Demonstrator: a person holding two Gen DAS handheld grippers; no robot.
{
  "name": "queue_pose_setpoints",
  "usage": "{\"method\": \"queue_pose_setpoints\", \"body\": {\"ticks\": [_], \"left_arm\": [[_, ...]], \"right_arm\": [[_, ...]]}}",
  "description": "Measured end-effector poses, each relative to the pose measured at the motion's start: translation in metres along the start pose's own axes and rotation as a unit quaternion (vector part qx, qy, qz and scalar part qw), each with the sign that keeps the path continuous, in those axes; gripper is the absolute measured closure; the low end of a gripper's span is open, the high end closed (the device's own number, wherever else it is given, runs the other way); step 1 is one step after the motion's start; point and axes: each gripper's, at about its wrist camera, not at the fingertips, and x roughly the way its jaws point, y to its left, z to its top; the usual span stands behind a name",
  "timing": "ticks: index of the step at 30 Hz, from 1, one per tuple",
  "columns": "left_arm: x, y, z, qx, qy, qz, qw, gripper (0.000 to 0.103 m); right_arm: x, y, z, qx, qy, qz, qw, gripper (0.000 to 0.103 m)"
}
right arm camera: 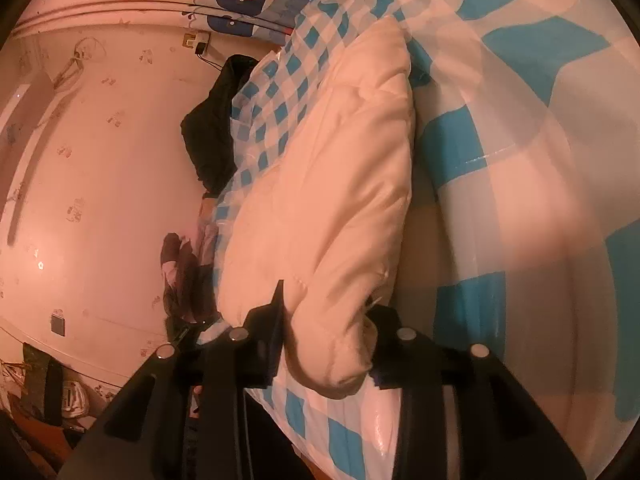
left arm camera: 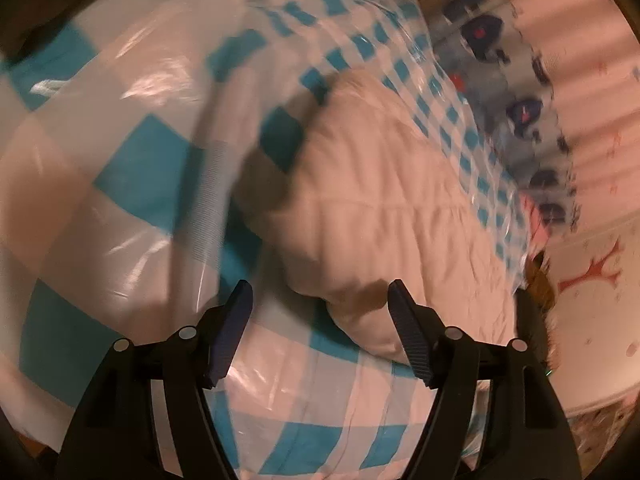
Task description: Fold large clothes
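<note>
A: Garment [left arm camera: 384,216] — cream, quilted, bunched into a thick fold on the blue-and-white checked plastic sheet [left arm camera: 132,168]. Position?

B: It lies along the sheet's far side, close to the sheet's edge. In the right wrist view the same garment [right arm camera: 340,168] runs lengthwise away from the camera, its near end rolled over.

A: Right gripper [right arm camera: 326,330]?

B: Clamped on that rolled near end; fabric fills the gap and bulges out below the jaws.

A: Left gripper [left arm camera: 320,300]?

B: Jaws spread apart, nothing pressed. The garment's rounded corner sits between the fingertips, and whether it touches the right-hand finger cannot be told.

A: Edges?

B: The garment's long edge lies just inside the sheet's border. Beyond that border sit a whale-print cloth [left arm camera: 516,116], a dark garment [right arm camera: 212,128] and the pale wall [right arm camera: 100,160].

A: Open room?

B: Wide bare stretch of sheet on the other side of the garment, glossy, with some wrinkles. The left wrist view is motion-blurred there.
</note>
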Motion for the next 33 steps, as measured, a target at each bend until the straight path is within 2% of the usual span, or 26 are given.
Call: {"method": "queue_pose_setpoints", "body": {"ticks": [4,8,9,10,11,12,14,17,21,26,27,28,30,32,33], "left_arm": [[0.009,-0.004,0.009,0.009,0.003,0.001,1.0,0.033],[0.023,-0.017,0.021,0.02,-0.011,0.009,0.9997,0.031],[0.026,-0.019,0.021,0.023,-0.016,0.008,0.9996,0.036],[0.03,-0.025,0.023,0.029,-0.018,0.005,0.9994,0.045],[0.033,-0.031,0.024,0.039,-0.015,0.008,0.9991,0.062],[0.034,-0.038,0.024,0.054,-0.009,0.006,0.9985,0.074],[0.03,-0.05,0.02,0.081,-0.002,0.007,0.9967,0.081],[0.019,-0.059,0.013,0.097,0.006,-0.005,0.9953,0.085],[0.0,-0.067,-0.003,0.113,0.012,-0.017,0.9934,0.085],[-0.022,-0.061,-0.041,0.124,0.033,-0.032,0.9912,0.084],[-0.024,-0.057,-0.046,0.123,0.038,-0.031,0.9912,0.082],[-0.024,-0.051,-0.05,0.119,0.041,-0.025,0.9917,0.079],[-0.022,-0.037,-0.051,0.104,0.042,-0.021,0.9935,0.062],[-0.019,-0.022,-0.045,0.076,0.035,-0.014,0.9964,0.05],[-0.017,-0.02,-0.043,0.074,0.028,-0.011,0.9968,0.048]], "right_arm": [[0.009,0.002,0.006,0.001,0.005,0.001,1.0,0.046],[0.013,-0.001,0.007,0.008,0.002,0.002,1.0,0.044],[0.013,-0.003,0.007,0.009,0.001,0.0,1.0,0.046],[0.012,-0.002,0.007,0.006,-0.001,-0.007,1.0,0.057],[0.011,-0.001,0.006,-0.001,-0.004,-0.016,1.0,0.065],[0.009,0.001,0.005,-0.005,-0.006,-0.014,1.0,0.068],[0.005,0.006,0.002,-0.017,-0.01,-0.017,1.0,0.072],[-0.002,0.017,-0.001,-0.03,-0.016,-0.012,0.999,0.073],[-0.016,0.028,-0.011,-0.043,-0.014,-0.009,0.999,0.073],[-0.041,0.023,-0.042,-0.043,0.0,-0.005,0.999,0.073],[-0.044,0.02,-0.048,-0.042,0.01,-0.008,0.999,0.072],[-0.047,0.015,-0.054,-0.037,0.016,-0.011,0.999,0.067],[-0.052,0.007,-0.057,-0.028,0.013,-0.012,0.999,0.06],[-0.056,-0.002,-0.056,-0.009,-0.001,0.004,1.0,0.049],[-0.056,-0.004,-0.054,-0.004,-0.007,0.013,1.0,0.047]]}}
